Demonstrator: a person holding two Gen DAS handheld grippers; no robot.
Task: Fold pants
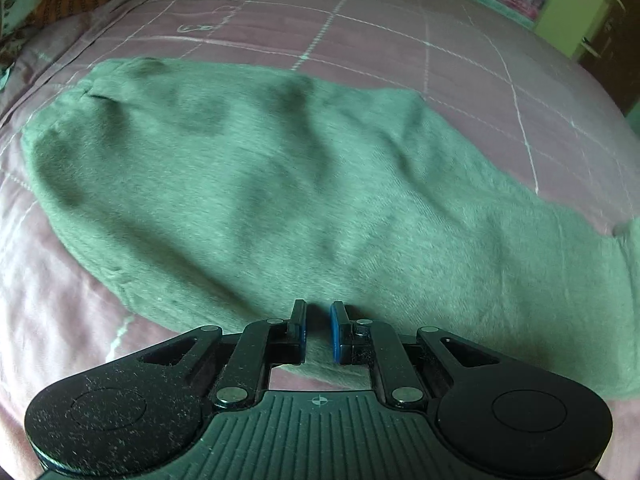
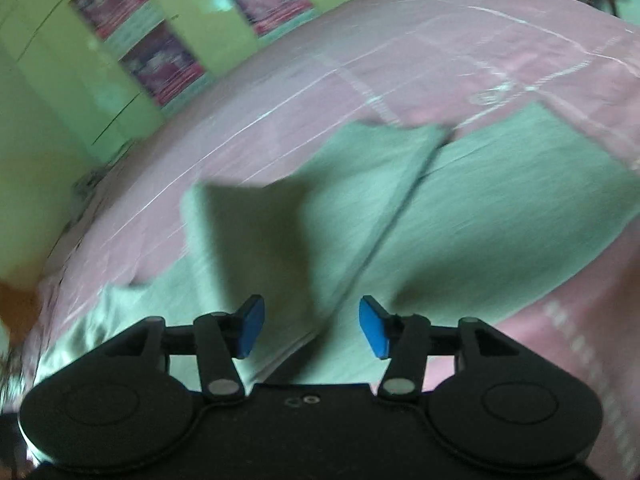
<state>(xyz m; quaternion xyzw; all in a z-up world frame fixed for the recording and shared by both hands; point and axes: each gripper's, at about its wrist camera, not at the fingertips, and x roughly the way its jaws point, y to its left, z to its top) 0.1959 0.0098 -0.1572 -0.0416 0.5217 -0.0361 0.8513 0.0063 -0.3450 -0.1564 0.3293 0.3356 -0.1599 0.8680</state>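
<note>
Green fleece-like cloth fills most of your left wrist view: the pants (image 1: pixel 280 184) lie spread flat on a pink bedsheet (image 1: pixel 400 32) crossed by thin pale grid lines. They run from the upper left of the frame down to the right edge, with soft wrinkles and darker shaded patches across the middle. Their near edge passes under the fingers at the lower centre.

Your left gripper (image 1: pixel 319 330) sits at the bottom centre of that frame. Its jaws are narrow, with only a slim gap between the blue pads (image 1: pixel 335 334). Green cloth shows in that gap, but you cannot tell from this angle whether the pads are pinching it or only hanging just above it.

Your right wrist view is smeared with motion blur. Your right gripper (image 2: pixel 312 328) is at the bottom centre, jaws wide apart, blue pads (image 2: pixel 374 332) clear of the fabric with nothing between them. Beyond the fingers, the pants (image 2: pixel 480 208) cover the centre and right of the frame. One layer (image 2: pixel 280 216) is folded over the rest, its edge running as a diagonal line from the lower centre toward the upper right. A dark shadow falls on that layer in the middle of the frame.

Green cupboard doors (image 2: pixel 60 92) with pink and purple pictures (image 2: pixel 160 64) fill the upper left of the right view. A dark door (image 1: pixel 612 40) shows at the upper right of the left view.
</note>
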